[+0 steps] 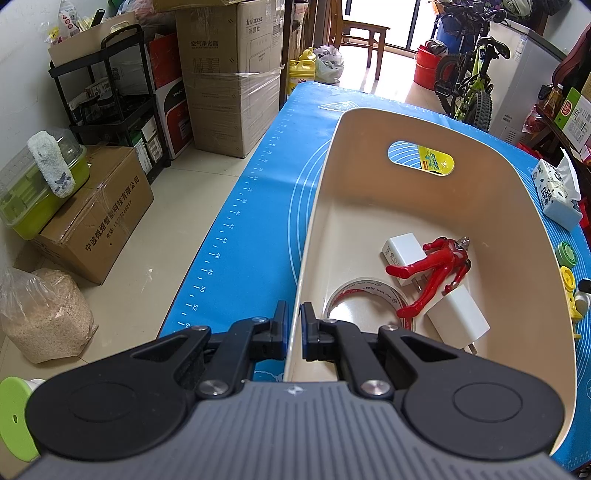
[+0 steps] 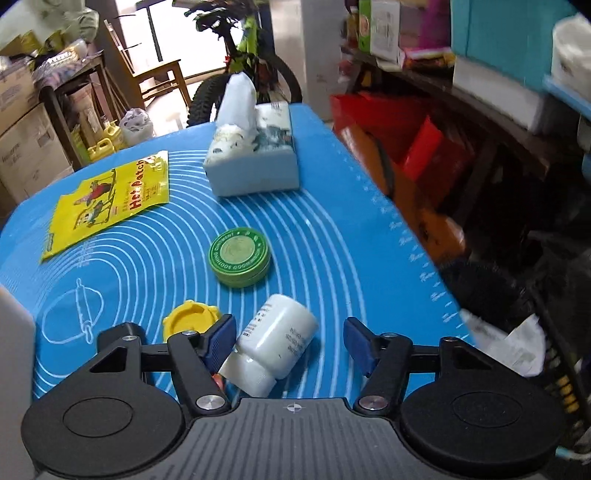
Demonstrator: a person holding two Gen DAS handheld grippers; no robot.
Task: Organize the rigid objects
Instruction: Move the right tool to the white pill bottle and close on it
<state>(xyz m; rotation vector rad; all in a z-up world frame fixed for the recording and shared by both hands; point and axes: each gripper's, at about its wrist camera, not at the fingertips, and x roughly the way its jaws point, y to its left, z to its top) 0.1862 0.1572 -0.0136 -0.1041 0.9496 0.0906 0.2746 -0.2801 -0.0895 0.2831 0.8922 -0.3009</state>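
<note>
Blue mat [image 2: 332,229]: right hand-held gripper [image 2: 290,341] parted around half-hidden bottle [image 2: 275,345]; left [image 1: 294,332] clamps bin wall [image 1: 314,229].

white bottle [image 2: 275,341] lying tilted on blue mat [image 2: 332,229]

We were in a lived-in home, in a room that doubled as storage. The desk [image 1: 236,236] wore a blue silicone baking mat printed with rulers and circles, and everything else crowded around it. To the left of the desk stood taped cardboard boxes [image 1: 229,74], a black wire rack [image 1: 107,96] stuffed with packets, and a plastic bag of grain [image 1: 44,314] on the tiled floor. Beyond the desk's far end we saw a wooden chair [image 1: 364,33] by a bright balcony door, a green child's bicycle [image 1: 469,81], red buckets [image 1: 426,66] and yellow jugs [image 1: 301,70]. On the desk lay a tissue pack [image 2: 255,155]. To the right of the desk ran cluttered shelves [image 2: 424,48].
</note>
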